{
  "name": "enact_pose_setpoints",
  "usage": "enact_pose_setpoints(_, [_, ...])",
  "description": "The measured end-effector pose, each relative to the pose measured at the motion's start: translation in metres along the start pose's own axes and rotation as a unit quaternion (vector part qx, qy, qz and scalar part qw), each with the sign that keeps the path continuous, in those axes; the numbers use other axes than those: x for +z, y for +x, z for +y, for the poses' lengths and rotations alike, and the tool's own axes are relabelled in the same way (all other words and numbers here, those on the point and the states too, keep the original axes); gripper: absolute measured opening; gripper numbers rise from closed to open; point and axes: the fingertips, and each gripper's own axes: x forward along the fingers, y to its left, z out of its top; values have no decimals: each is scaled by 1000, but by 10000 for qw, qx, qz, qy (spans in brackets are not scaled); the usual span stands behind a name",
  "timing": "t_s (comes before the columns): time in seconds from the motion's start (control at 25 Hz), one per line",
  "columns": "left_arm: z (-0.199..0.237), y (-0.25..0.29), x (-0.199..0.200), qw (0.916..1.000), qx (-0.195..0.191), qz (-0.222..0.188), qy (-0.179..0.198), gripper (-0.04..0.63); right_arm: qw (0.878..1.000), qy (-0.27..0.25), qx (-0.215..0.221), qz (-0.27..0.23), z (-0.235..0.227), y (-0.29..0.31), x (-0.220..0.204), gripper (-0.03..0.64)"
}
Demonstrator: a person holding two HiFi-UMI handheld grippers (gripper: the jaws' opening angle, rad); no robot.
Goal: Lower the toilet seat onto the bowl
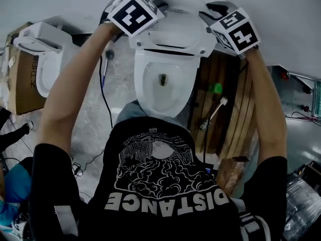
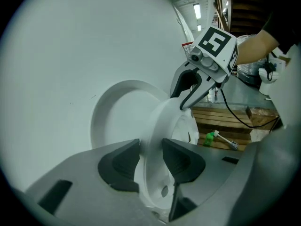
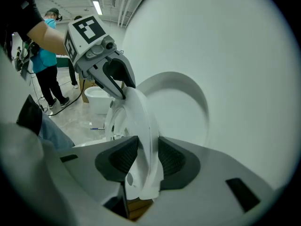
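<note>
Holds the toilet seat (image 2: pixel 162 121) with the left gripper (image 2: pixel 150 150), partly closed, the dark pads (image 2: pixel 181 161) pressing on both faces of the white rim and nothing else between them. Does the same with the right gripper (image 3: pixel 146 150) on the opposite side of the ring, jaws narrowed onto the thin edge. Takes the seat at two sides probably to keep it even, and to stop it from dropping or twisting on the hinge.

Keeps the seat raised and tilted, already a little away from the lid (image 2: pixel 115 112) standing upright behind it near the pale wall. Not yet down on the bowl (image 1: pixel 145 87), open below with a dark drain in the middle. Points both grippers slanting downward, arms stretched out above the bowl, seemingly to swing the ring forward in a slow arc.

Farther out, shows a second toilet (image 1: pixel 42 54) on the floor at the left, beside a cardboard box (image 1: pixel 22 79). At the right, a wooden pallet (image 1: pixel 235 109) with a small green object (image 1: pixel 215 88) on it.

Reads "DISTANCE" in white on the black shirt (image 1: pixel 165 185), upside down in the head view. Carries only black-and-white square patterns on the marker cubes (image 1: pixel 134 11), no letters. Cannot make out the print on the box.
</note>
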Motion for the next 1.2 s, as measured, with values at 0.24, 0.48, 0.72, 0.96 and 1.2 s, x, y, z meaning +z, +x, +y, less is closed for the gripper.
enact_pose_setpoints(0.24, [-23,-16,-6,9999,101,19,104,163,9999,-150,59,-10,22,-16,-6,137])
enact_pose_setpoints(0.48, [-46,-31,-13,9992,277,134,236,161,9993,-342,162,-41,47,-30,-11,133])
enact_pose_setpoints(0.72, [-71,-47,-20,9981,317,346,401,156,9987,-452,209,-136,72,-45,-15,132])
enact_pose_setpoints(0.96, [-90,-58,-28,9973,348,430,479,155,9982,-564,142,-121,93,-55,-22,132])
enact_pose_setpoints(1.2, [-121,-72,-42,9957,188,505,748,149,9973,-739,36,-5,125,-66,-33,131])
